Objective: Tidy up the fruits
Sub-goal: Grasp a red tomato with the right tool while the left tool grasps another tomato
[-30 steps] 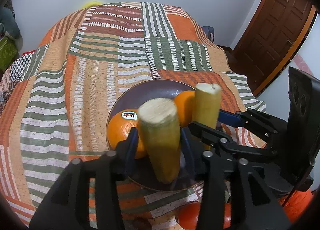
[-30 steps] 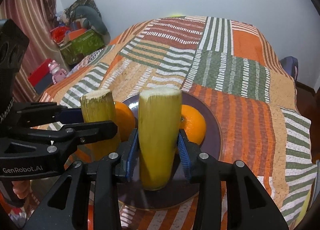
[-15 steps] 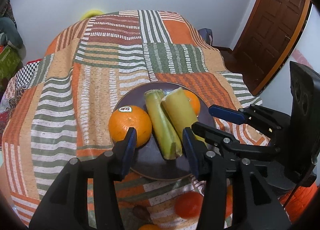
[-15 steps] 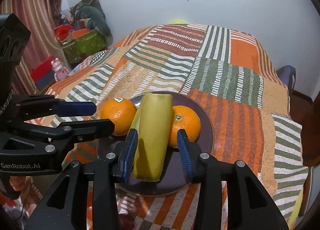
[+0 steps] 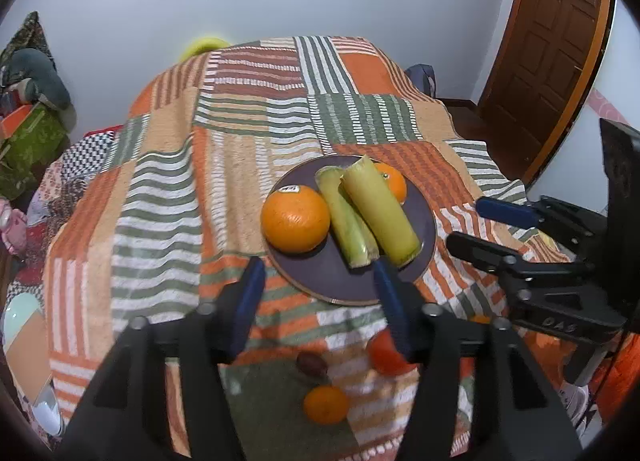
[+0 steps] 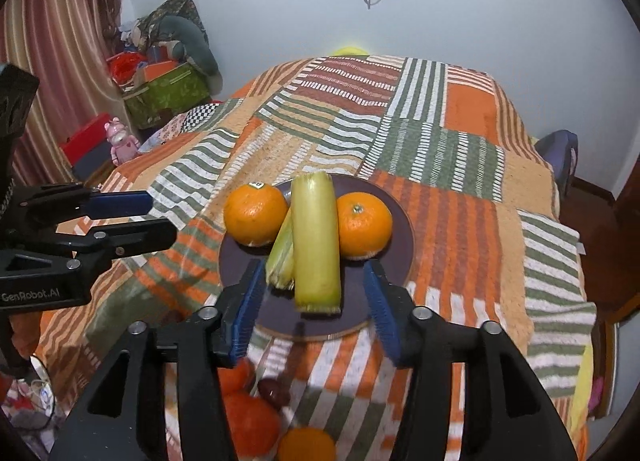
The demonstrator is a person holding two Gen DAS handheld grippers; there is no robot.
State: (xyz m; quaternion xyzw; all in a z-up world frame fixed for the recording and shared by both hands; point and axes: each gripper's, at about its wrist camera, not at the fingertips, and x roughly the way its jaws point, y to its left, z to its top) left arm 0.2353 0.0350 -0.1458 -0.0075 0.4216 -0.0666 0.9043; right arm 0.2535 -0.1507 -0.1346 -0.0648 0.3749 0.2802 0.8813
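A dark round plate (image 5: 332, 281) (image 6: 396, 221) lies on the patchwork quilt. On it lie two yellow-green cane pieces (image 5: 380, 215) (image 6: 314, 237) side by side, the thinner one (image 5: 346, 217) (image 6: 282, 251) on the left, between a stickered orange (image 5: 296, 219) (image 6: 254, 215) and a second orange (image 5: 394, 185) (image 6: 364, 225). My left gripper (image 5: 318, 293) is open and empty just before the plate's near rim. My right gripper (image 6: 312, 297) is open and empty over the near rim. Each gripper shows in the other's view.
On the quilt (image 5: 160, 197) near me lie a small orange (image 5: 326, 405) (image 6: 306, 445), a red fruit (image 5: 386, 353) (image 6: 246, 421) and a small dark fruit (image 5: 312, 365) (image 6: 274, 389). A wooden door (image 5: 552, 45) stands right. Boxes and clutter (image 6: 160, 73) sit left.
Both grippers opened, let the two cane pieces down flat onto the plate, and pulled back toward me and upward. The loose fruit near me came into view.
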